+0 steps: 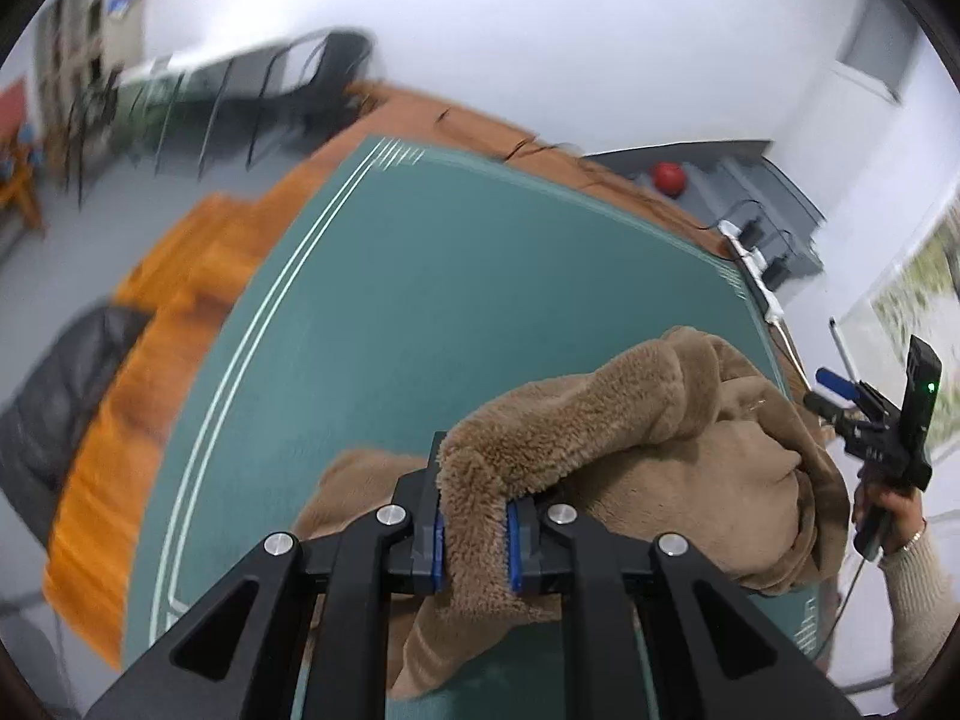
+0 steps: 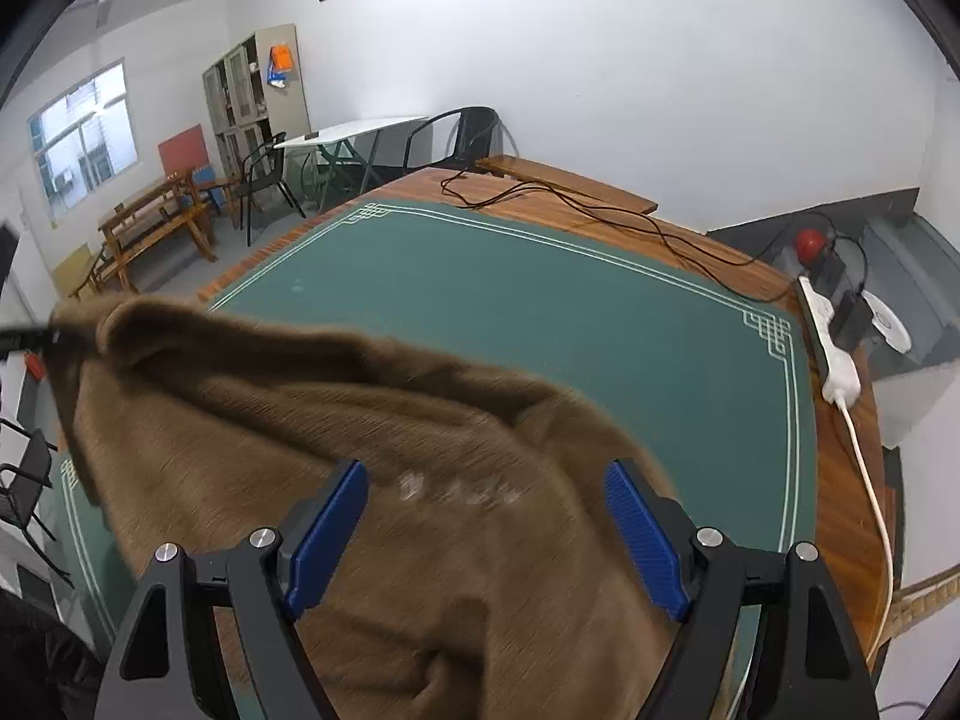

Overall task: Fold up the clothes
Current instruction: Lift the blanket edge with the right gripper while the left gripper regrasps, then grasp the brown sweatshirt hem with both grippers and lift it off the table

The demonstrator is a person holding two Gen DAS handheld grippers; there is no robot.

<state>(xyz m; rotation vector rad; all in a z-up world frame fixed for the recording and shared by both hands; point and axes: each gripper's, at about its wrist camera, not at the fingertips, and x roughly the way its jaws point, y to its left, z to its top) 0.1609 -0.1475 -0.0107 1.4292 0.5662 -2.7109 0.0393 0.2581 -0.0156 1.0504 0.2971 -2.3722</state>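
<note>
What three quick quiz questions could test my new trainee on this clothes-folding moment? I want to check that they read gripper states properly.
1. True or false: the left gripper is shut on the brown fleece garment.
2. The right gripper is: A) open above the garment, B) clamped on it, C) out of view.
3. Fill in: the garment lies partly on the ____ mat.

Key: 1 true; 2 A; 3 green.
</note>
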